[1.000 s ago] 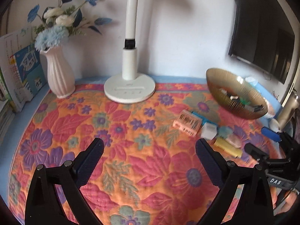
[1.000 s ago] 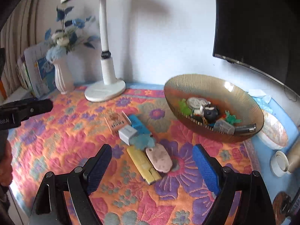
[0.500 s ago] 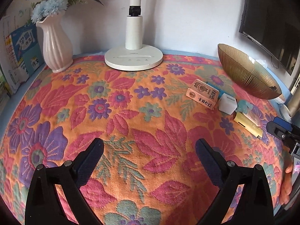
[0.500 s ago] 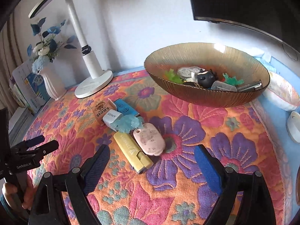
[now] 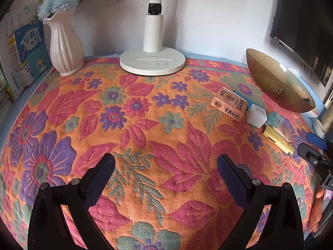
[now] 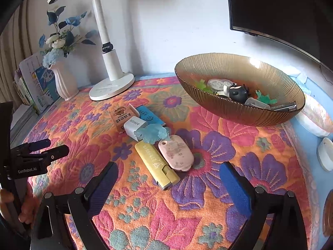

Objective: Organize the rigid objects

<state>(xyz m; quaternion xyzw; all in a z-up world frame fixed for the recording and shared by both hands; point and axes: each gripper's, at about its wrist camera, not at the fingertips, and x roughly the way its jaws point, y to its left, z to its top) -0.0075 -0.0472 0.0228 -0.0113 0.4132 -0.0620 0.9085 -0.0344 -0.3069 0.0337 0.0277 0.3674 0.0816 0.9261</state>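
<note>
right gripper [image 6: 168, 184] is hanging low over the floral cloth [image 6: 208, 218], its jaws opening wide with nothing between them, only cloth. left gripper [image 5: 165, 178] is sitting off to the side over bare cloth, jaws spread and empty, well apart from the clutter.

step in hand, as i read it: lining up for the next pick from the loose pile, not yet on anything.

nearest the right jaws the yellow lighter [image 6: 156, 163] is lying flat, touching the pink oval tag [image 6: 177, 153] beside it. next move probably calls for dropping over one of these two and straddling its narrow width; they are lying side by side, so a pad may be nudging the neighbour.

behind them a pale blue jelly-like toy [image 6: 153, 133] is resting against the white anker charger [image 6: 134, 126], with a blue card pack [image 6: 149, 115] and a tan printed box [image 6: 120, 117] just beyond.

farther back the amber ribbed glass bowl [image 6: 239, 114] is already holding small things: green plastic bits, a round grey piece, a black-and-white figure, a clear little box, a dark metal bar at the rim. room is remaining.
</note>
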